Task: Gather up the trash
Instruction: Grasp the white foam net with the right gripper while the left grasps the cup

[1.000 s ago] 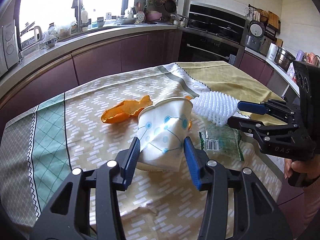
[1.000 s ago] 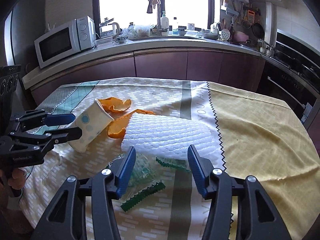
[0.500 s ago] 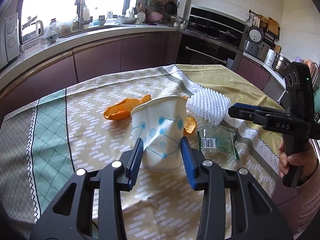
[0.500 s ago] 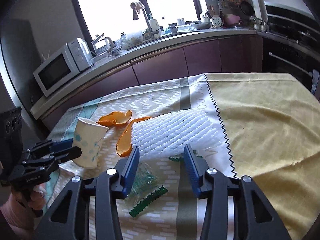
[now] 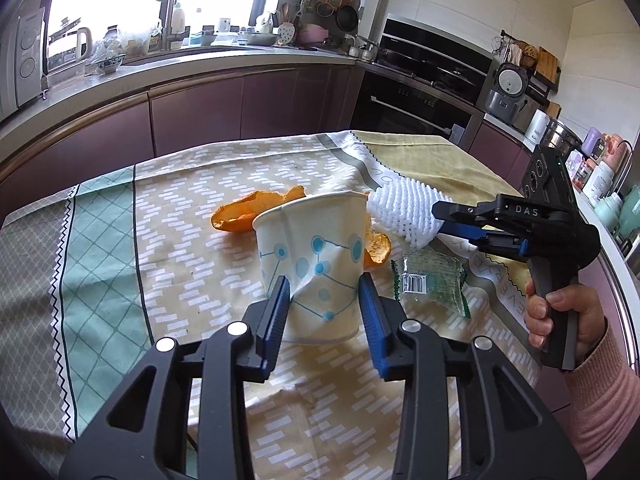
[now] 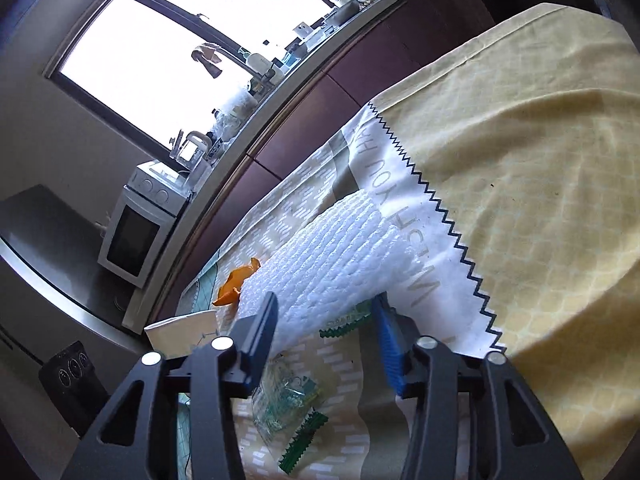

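Observation:
A crumpled white paper cup (image 5: 312, 232) with blue dots stands on the tablecloth. My left gripper (image 5: 324, 284) is closing on its lower part, and both pads press into the dented wall. To the right lies a white foam net (image 5: 400, 208). My right gripper (image 5: 444, 220), rolled onto its side, is closing on the net's near end. In the right wrist view the foam net (image 6: 340, 248) fills the gap of the right gripper (image 6: 326, 304) and touches both pads. Orange peel (image 5: 244, 212) lies behind the cup. A green plastic wrapper (image 5: 432, 284) lies flat to the cup's right.
A second peel piece (image 5: 378, 248) sits between cup and net. The patterned tablecloth (image 5: 160, 240) covers the table, and its right edge is close to a person's hand (image 5: 560, 312). Kitchen cabinets, a microwave (image 6: 136, 240) and an oven line the far side.
My right gripper rolled sideways, came down and in over the foam net's end, and narrowed. My left gripper narrowed on the cup, which now stands more upright and more dented.

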A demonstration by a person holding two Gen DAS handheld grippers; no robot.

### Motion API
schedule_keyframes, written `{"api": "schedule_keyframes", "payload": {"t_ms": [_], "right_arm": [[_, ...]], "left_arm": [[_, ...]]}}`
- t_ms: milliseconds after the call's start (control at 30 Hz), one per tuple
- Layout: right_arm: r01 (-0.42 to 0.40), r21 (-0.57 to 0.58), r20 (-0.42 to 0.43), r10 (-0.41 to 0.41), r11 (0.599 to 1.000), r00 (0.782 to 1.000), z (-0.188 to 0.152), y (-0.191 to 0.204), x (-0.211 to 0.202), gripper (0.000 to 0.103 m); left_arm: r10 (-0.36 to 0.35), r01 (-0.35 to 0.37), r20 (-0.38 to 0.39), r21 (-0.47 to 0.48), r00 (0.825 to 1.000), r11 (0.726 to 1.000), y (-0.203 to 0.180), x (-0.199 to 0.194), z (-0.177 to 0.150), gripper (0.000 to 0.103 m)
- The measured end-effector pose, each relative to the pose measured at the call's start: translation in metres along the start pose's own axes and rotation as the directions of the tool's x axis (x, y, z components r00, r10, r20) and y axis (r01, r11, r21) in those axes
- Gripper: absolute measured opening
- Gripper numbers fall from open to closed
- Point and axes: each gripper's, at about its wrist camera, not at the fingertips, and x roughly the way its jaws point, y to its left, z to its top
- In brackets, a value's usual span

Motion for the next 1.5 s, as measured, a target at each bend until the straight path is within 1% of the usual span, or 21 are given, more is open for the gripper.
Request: {"api": "schedule_keyframes", "payload": {"t_ms": [100,200,300,367,433,500,567,600,633,667,700,733,800,867,900,967,1033,1133,1200,1333,1500], "right_arm": [[-0.015,-0.015,0.01,0.015,1.0,1.0,-0.002,0.003,-0.004,0.015],[-0.022,-0.052,0.023,0.023,0.998,0.999,-0.004,0.013,-0.011,0.01],[-0.037,-0.095,0.038,0.041,0.995,0.998,-0.004,0.025,-0.021,0.009],[-0.057,-0.119,0.044,0.063,0.991,0.997,-0.005,0.034,-0.028,0.009],[-0.072,-0.151,0.048,0.08,0.986,0.996,-0.007,0.045,-0.033,0.009],[-0.075,-0.18,0.047,0.085,0.981,0.995,-0.009,0.053,-0.037,0.009],[-0.079,-0.198,0.045,0.089,0.977,0.995,-0.011,0.059,-0.038,0.009],[-0.08,-0.202,0.044,0.091,0.976,0.995,-0.012,0.06,-0.038,0.009],[-0.079,-0.204,0.045,0.09,0.976,0.995,-0.013,0.06,-0.039,0.009],[-0.081,-0.203,0.043,0.091,0.976,0.995,-0.014,0.059,-0.039,0.009],[-0.081,-0.198,0.043,0.091,0.977,0.995,-0.014,0.057,-0.039,0.009],[-0.081,-0.198,0.043,0.091,0.977,0.995,-0.014,0.057,-0.039,0.009],[-0.082,-0.189,0.038,0.091,0.979,0.995,-0.015,0.054,-0.038,0.009],[-0.079,-0.183,0.035,0.087,0.98,0.996,-0.016,0.05,-0.038,0.009],[-0.08,-0.18,0.032,0.087,0.98,0.996,-0.017,0.048,-0.037,0.009],[-0.083,-0.172,0.028,0.089,0.982,0.996,-0.018,0.045,-0.036,0.009],[-0.087,-0.169,0.025,0.092,0.982,0.995,-0.02,0.043,-0.036,0.009],[-0.089,-0.168,0.014,0.093,0.982,0.996,-0.024,0.044,-0.034,0.009],[-0.089,-0.171,0.005,0.091,0.981,0.996,-0.025,0.044,-0.032,0.009],[-0.102,-0.174,-0.003,0.103,0.98,0.995,-0.026,0.044,-0.03,0.009],[-0.129,-0.198,-0.003,0.13,0.972,0.991,-0.027,0.055,-0.03,0.009]], "left_arm": [[-0.007,0.007,0.006,-0.003,1.0,1.0,0.0,-0.005,-0.002,0.034],[-0.02,0.02,0.018,-0.005,1.0,1.0,0.0,-0.011,-0.002,0.033],[-0.03,0.03,0.033,-0.005,0.999,1.0,0.0,-0.018,-0.003,0.032],[-0.044,0.044,0.029,-0.006,0.999,0.999,0.0,-0.021,-0.005,0.0],[-0.055,0.055,0.025,-0.012,0.998,0.998,0.001,-0.024,-0.007,0.001],[-0.026,0.026,0.019,-0.004,0.999,1.0,0.001,-0.024,-0.01,0.001],[-0.029,0.029,0.011,-0.017,1.0,0.999,0.004,-0.023,-0.012,0.003],[-0.023,0.023,0.013,-0.019,1.0,1.0,0.004,-0.023,-0.014,0.007],[-0.031,0.031,0.011,-0.021,0.999,0.999,0.005,-0.023,-0.014,0.021],[-0.044,0.044,0.01,-0.026,0.999,0.999,0.005,-0.023,-0.015,0.031],[-0.047,0.047,0.013,-0.03,0.999,0.998,0.004,-0.023,-0.015,0.046],[-0.042,0.043,0.014,-0.027,0.999,0.999,0.002,-0.022,-0.014,0.049],[-0.054,0.054,0.004,-0.007,0.999,0.999,-0.003,-0.018,-0.014,0.049],[-0.044,0.044,-0.011,0.012,0.999,0.999,-0.01,-0.011,-0.014,0.05],[-0.038,0.039,-0.02,0.024,0.999,0.999,-0.014,-0.006,-0.014,0.053],[-0.001,0.003,-0.037,0.037,0.999,0.999,-0.019,0.003,-0.013,0.064],[-0.002,0.004,-0.057,0.024,0.998,1.0,-0.02,0.012,-0.013,0.065],[-0.005,0.005,-0.079,-0.004,0.997,1.0,-0.018,0.022,-0.014,0.06],[-0.009,0.008,-0.07,-0.017,0.998,1.0,-0.015,0.021,-0.015,0.06],[-0.011,0.009,-0.049,-0.032,0.999,0.999,-0.012,0.012,-0.016,0.052],[0.004,-0.005,-0.016,-0.021,1.0,1.0,-0.01,-0.008,-0.019,0.046]]}}
